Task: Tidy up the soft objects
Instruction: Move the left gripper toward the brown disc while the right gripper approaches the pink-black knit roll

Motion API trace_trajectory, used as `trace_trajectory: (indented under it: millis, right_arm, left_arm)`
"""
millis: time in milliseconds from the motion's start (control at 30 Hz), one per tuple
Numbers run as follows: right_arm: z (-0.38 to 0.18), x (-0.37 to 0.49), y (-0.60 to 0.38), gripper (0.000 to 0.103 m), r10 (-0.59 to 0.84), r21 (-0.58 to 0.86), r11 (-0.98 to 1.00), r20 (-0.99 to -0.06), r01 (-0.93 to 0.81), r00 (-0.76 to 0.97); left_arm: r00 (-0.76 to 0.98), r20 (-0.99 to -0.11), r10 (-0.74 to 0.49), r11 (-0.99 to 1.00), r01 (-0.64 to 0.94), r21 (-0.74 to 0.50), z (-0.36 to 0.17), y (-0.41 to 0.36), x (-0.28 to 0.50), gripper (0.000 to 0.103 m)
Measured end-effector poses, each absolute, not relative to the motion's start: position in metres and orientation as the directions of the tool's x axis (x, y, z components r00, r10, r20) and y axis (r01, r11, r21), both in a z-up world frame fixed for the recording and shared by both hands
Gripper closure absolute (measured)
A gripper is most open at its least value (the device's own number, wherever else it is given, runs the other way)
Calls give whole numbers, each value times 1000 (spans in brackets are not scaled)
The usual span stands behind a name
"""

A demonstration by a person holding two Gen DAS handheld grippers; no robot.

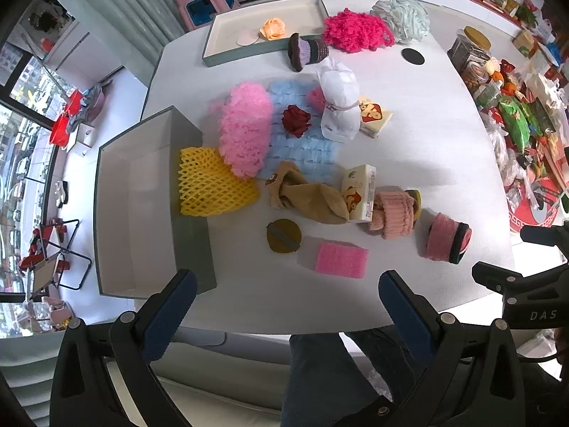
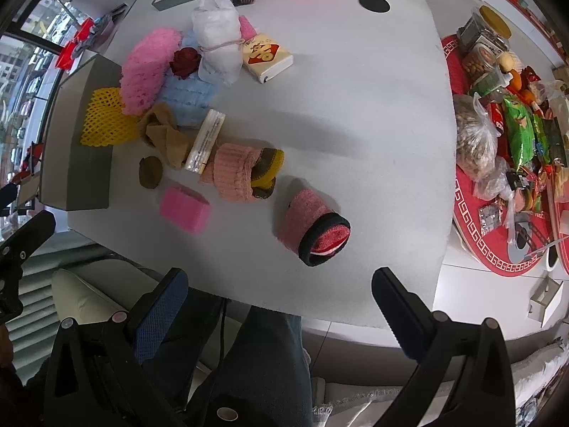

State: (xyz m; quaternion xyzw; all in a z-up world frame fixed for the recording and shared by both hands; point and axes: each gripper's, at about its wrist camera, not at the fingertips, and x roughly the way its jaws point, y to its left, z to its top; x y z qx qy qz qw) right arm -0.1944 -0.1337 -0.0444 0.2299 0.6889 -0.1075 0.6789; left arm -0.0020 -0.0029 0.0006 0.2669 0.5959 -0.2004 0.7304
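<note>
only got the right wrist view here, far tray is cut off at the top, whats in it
Observer: The left wrist view shows the whole far tray. An orange fabric flower and a pale round pad lie in it.
Operator: and the grey box on the left, anything inside
Observer: Nothing shows on the visible floor of the grey box.
Operator: left hand-held gripper?
Observer: The left hand-held gripper is open, with nothing between its fingers.
</note>
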Motion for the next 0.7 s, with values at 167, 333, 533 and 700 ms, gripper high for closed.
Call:
trace_trajectory:
  millis: [167, 333, 533, 700]
  right_arm:
    - [-45, -198, -135, 0, 153, 148, 872, -988, 466, 27]
    - [-48, -200, -138, 0, 185, 166, 860, -983, 483, 9]
    - [-59, -205, -143, 0, 190, 157, 841, -982, 518, -12]
    - [-73, -206, -146, 0, 181, 138, 829, -983, 542, -28]
  left_arm:
    - [205, -978, 42, 773, 613, 162, 0, -5, -4, 0]
    - [172, -985, 6, 822, 561, 102, -10, 9, 8, 0]
    - [89, -994, 56, 887, 453, 91, -38, 37, 29, 0]
    - [40, -997, 68, 922, 378, 78, -69, 49, 39, 0]
